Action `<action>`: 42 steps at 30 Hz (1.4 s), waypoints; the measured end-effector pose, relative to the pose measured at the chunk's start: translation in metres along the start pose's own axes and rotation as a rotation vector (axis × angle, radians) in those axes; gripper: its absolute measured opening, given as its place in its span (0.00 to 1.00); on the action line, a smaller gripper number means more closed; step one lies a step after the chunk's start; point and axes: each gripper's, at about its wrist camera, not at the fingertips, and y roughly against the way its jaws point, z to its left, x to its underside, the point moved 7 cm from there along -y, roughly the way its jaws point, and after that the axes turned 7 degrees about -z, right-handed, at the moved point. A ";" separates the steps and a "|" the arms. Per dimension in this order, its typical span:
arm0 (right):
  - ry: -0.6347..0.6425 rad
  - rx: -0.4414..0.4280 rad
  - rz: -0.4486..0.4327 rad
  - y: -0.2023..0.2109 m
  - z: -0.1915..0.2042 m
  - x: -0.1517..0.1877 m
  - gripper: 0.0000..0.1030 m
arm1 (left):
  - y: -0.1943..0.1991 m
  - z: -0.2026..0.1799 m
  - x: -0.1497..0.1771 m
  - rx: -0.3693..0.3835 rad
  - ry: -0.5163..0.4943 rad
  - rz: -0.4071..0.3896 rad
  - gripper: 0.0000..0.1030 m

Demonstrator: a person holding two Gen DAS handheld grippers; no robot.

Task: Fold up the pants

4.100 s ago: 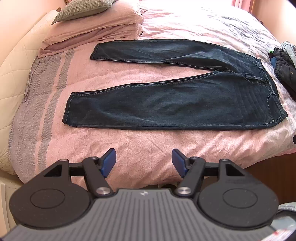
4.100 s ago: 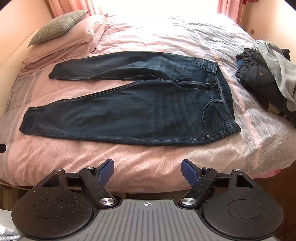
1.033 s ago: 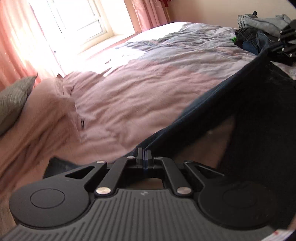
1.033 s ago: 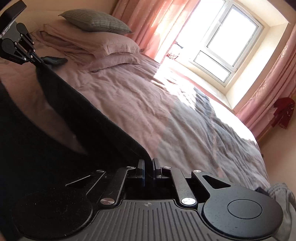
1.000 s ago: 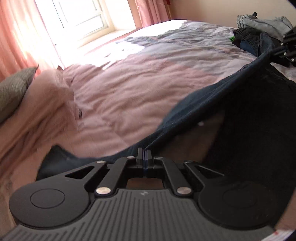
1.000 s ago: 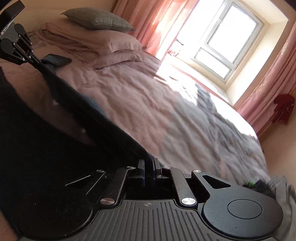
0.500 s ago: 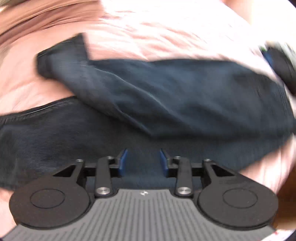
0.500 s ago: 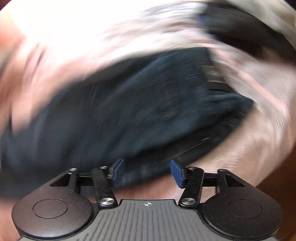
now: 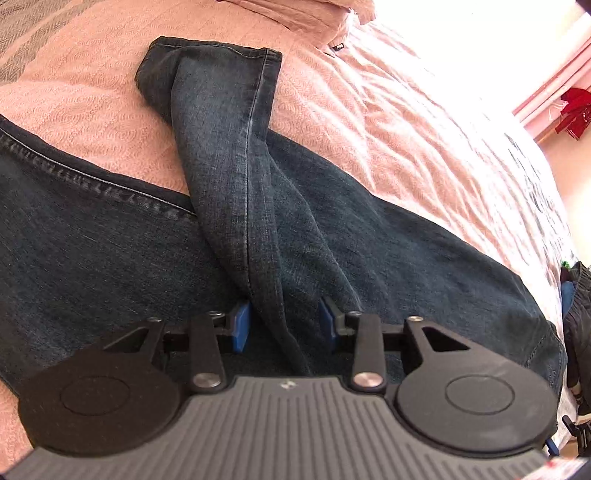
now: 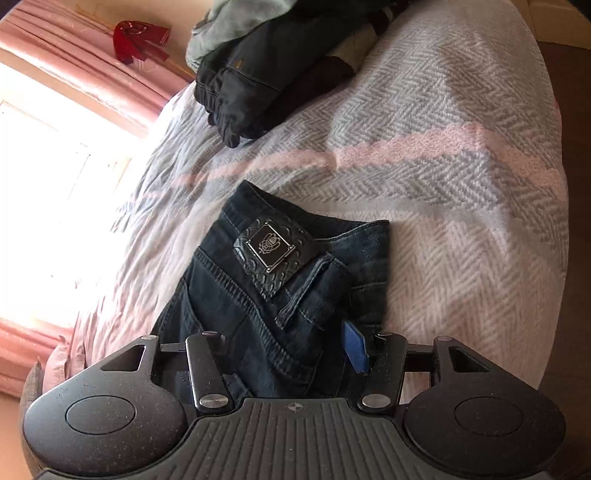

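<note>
Dark blue jeans [image 9: 369, 236] lie on the pink bedspread [image 9: 388, 110], one leg laid over the other. The upper leg is twisted into a ridge that runs from its cuff [image 9: 210, 62] down between my fingers. My left gripper [image 9: 284, 325] is open and straddles that ridge, with its blue pads [image 9: 242, 325] on either side. In the right wrist view the waistband with its black leather patch [image 10: 271, 247] lies doubled on the grey-and-pink cover. My right gripper [image 10: 280, 347] is open around the waist fabric. One of its pads [image 10: 354, 347] shows; denim hides the other.
A pile of dark and grey clothes [image 10: 251, 85] sits beyond the waistband, and the same pile [image 9: 576, 295] shows at the right edge of the left wrist view. Pink pillows [image 9: 314, 14] lie past the cuff. The bed edge [image 10: 557, 221] drops off at right. A bright window [image 10: 44, 166] is at left.
A second ago both grippers were shut on the jeans and held one leg up. That leg now lies over the other, and both grippers have opened.
</note>
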 end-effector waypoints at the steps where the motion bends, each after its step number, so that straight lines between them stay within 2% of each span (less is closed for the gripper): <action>1: -0.004 -0.003 0.013 -0.003 0.000 0.001 0.32 | -0.003 0.001 0.000 -0.010 0.001 -0.002 0.26; 2: 0.001 -0.008 0.018 -0.003 -0.003 -0.002 0.03 | -0.004 0.001 -0.001 -0.019 -0.003 -0.011 0.08; 3: 0.017 0.013 0.011 -0.001 -0.004 -0.004 0.03 | -0.003 0.001 -0.002 -0.037 -0.012 -0.018 0.00; 5: 0.043 -0.020 0.002 0.006 0.003 -0.013 0.02 | 0.005 -0.003 -0.005 -0.036 -0.022 -0.049 0.00; 8: 0.171 -0.110 -0.043 0.028 0.031 -0.031 0.02 | 0.039 -0.016 -0.013 -0.029 -0.116 -0.160 0.00; 11: 0.220 -0.179 -0.072 0.042 0.046 -0.049 0.02 | 0.079 -0.019 0.000 -0.014 -0.149 -0.229 0.00; 13: 0.238 -0.141 -0.038 0.039 0.037 -0.048 0.02 | 0.085 -0.014 0.027 -0.038 -0.181 -0.201 0.01; 15: 0.260 -0.046 0.029 0.018 0.013 -0.039 0.02 | 0.071 -0.002 0.062 -0.102 -0.198 -0.128 0.01; 17: 0.216 -0.003 0.057 0.014 -0.004 -0.032 0.02 | 0.064 0.008 0.082 -0.134 -0.158 -0.101 0.01; 20: 0.208 -0.106 -0.026 0.037 0.003 -0.035 0.02 | 0.080 0.004 0.084 -0.117 -0.140 -0.169 0.01; 22: 0.226 -0.117 -0.043 0.047 0.004 -0.036 0.02 | 0.084 0.002 0.084 -0.121 -0.170 -0.182 0.01; 23: 0.212 -0.106 -0.035 0.047 -0.002 -0.035 0.02 | 0.082 0.003 0.085 -0.125 -0.176 -0.177 0.02; 26: 0.192 0.017 0.063 0.021 -0.031 -0.020 0.02 | 0.066 0.008 0.092 -0.175 -0.182 -0.109 0.05; 29: 0.189 0.072 0.075 0.006 -0.036 -0.014 0.02 | 0.068 0.005 0.098 -0.215 -0.233 -0.057 0.14; 32: 0.204 0.094 0.089 0.007 -0.032 -0.015 0.07 | 0.082 0.003 0.095 -0.244 -0.315 -0.027 0.35; 34: 0.193 0.118 0.107 0.009 -0.035 -0.017 0.15 | 0.097 0.004 0.084 -0.262 -0.338 -0.036 0.35; 35: 0.181 0.134 0.110 0.011 -0.036 -0.020 0.23 | 0.102 0.004 0.076 -0.280 -0.347 -0.046 0.36; 39: 0.170 0.194 0.025 0.021 -0.031 -0.035 0.41 | 0.095 -0.006 0.034 -0.313 -0.388 -0.112 0.46; 42: 0.161 0.212 0.008 0.014 -0.026 -0.039 0.42 | 0.054 -0.026 -0.001 -0.305 -0.494 -0.126 0.48</action>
